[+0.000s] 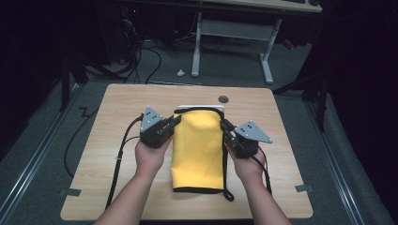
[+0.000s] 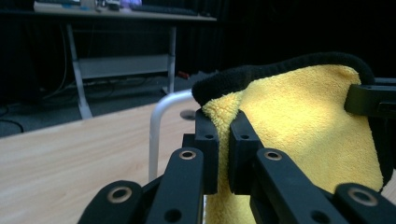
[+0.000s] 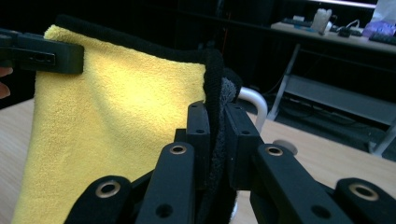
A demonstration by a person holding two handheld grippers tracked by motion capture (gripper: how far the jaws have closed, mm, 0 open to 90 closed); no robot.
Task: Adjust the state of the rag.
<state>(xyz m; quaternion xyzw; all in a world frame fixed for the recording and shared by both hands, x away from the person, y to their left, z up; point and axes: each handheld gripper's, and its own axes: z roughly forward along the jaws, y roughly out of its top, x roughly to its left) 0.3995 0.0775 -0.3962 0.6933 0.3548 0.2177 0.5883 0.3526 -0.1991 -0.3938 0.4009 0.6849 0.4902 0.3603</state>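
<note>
A yellow towel (image 1: 198, 145) with black edging hangs from both grippers, its near end resting on the wooden table (image 1: 117, 154). My left gripper (image 1: 175, 120) is shut on the towel's far left corner; in the left gripper view its jaws (image 2: 223, 122) pinch the yellow towel (image 2: 303, 126) just under the black hem. My right gripper (image 1: 225, 126) is shut on the far right corner, and in the right gripper view its jaws (image 3: 215, 114) clamp the black edge of the towel (image 3: 116, 121). Each gripper view shows the other gripper's jaw at the towel's opposite corner.
A white rounded rail (image 1: 199, 107) stands just behind the towel, also seen as a white rail (image 2: 159, 123) and a white rail (image 3: 254, 99) in the gripper views. A grey round cap (image 1: 223, 99) sits near the table's far edge. A white desk frame (image 1: 232, 37) stands on the floor beyond.
</note>
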